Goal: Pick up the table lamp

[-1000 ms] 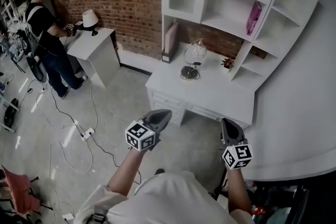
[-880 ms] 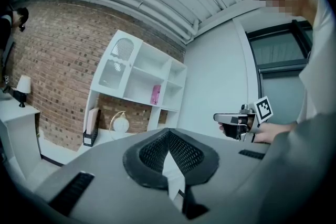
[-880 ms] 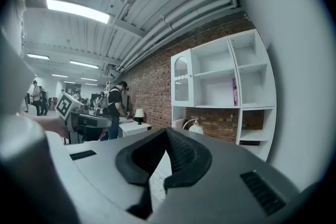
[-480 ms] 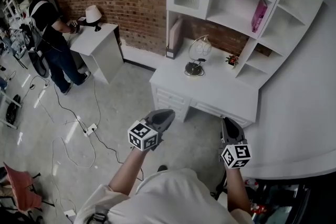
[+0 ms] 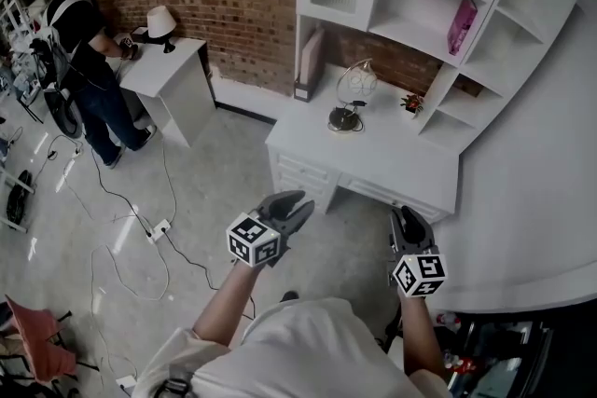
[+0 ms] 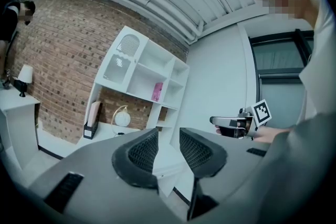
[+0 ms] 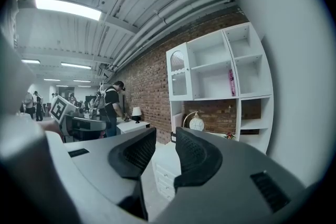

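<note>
The table lamp [image 5: 353,94], a pale globe under an arched metal stem, stands on the white desk [image 5: 392,165] against the brick wall. It also shows in the left gripper view [image 6: 122,118] and the right gripper view [image 7: 196,123]. Both grippers hover over the floor in front of the desk, well short of the lamp. My left gripper [image 5: 291,210] [image 6: 168,138] has just been opening its jaws and holds nothing. My right gripper [image 5: 410,222] [image 7: 165,139] has likewise been opening, and only air lies between its pads.
A white hutch [image 5: 485,23] with a pink book [image 5: 456,25] tops the desk, beside a small plant [image 5: 411,103] and a file holder [image 5: 308,62]. At far left a person [image 5: 86,61] stands by a side table [image 5: 173,75] with a shaded lamp [image 5: 160,20]. Cables [image 5: 140,238] trail across the floor.
Both grippers' jaws were shut a second ago and now stand apart. The grippers have sunk slightly in the head view, and the desk has shifted a little.
</note>
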The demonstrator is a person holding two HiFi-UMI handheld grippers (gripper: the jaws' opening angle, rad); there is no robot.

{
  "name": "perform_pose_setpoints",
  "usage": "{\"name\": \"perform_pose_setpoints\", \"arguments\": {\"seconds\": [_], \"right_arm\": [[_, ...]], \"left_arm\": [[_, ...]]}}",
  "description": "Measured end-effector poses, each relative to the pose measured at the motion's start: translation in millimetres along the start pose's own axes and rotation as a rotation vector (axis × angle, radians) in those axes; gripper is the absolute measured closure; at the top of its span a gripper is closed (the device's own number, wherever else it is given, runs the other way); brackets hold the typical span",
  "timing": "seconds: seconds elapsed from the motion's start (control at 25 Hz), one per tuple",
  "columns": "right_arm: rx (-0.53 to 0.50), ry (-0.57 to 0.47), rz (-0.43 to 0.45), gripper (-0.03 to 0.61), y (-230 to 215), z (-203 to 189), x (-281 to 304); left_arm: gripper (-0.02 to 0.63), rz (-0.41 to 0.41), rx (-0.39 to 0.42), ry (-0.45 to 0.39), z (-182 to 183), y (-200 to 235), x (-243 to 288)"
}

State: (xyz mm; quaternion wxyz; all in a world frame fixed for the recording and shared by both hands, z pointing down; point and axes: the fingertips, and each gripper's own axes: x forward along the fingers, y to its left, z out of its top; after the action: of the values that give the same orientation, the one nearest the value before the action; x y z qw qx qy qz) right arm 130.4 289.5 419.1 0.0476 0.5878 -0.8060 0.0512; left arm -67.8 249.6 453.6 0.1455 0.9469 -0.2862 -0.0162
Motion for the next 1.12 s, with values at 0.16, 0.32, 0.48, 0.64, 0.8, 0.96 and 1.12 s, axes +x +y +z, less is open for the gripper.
{"name": "perform_pose_setpoints", "arguments": {"seconds": [0.16, 0.32, 0.48, 0.64, 0.8, 0.96, 1.12], "right_arm": [[-0.008, -0.005, -0.011, 0.446, 5.0, 2.2, 3.7], [-0.006, -0.011, -0.03, 0.442, 9.5, 2.3, 4.5], [-0.007, -0.015, -0.04, 0.438, 18.9, 2.3, 4.4], [-0.01, -0.014, -0.041, 0.438, 27.3, 2.1, 6.4], [-0.008, -0.004, -0.04, 0.439, 29.2, -1.0, 10.6], [-0.003, 0.012, -0.034, 0.439, 25.2, -6.8, 20.8], [0.005, 0.018, -0.027, 0.439, 17.5, -9.9, 36.8]], "left_arm": [[0.454, -0.019, 0.002, 0.001, 0.4, 5.3, -4.8], [0.453, -0.03, -0.001, -0.004, 1.0, 12.2, -12.1], [0.453, -0.039, -0.001, -0.003, 0.3, 17.8, -20.0], [0.453, -0.05, -0.003, 0.001, -2.4, 21.1, -24.8], [0.453, -0.048, -0.013, 0.011, -7.9, 29.3, -24.4], [0.453, -0.047, -0.026, 0.015, -10.6, 37.8, -18.3], [0.453, -0.04, -0.033, 0.027, -12.6, 49.4, -7.6]]}}
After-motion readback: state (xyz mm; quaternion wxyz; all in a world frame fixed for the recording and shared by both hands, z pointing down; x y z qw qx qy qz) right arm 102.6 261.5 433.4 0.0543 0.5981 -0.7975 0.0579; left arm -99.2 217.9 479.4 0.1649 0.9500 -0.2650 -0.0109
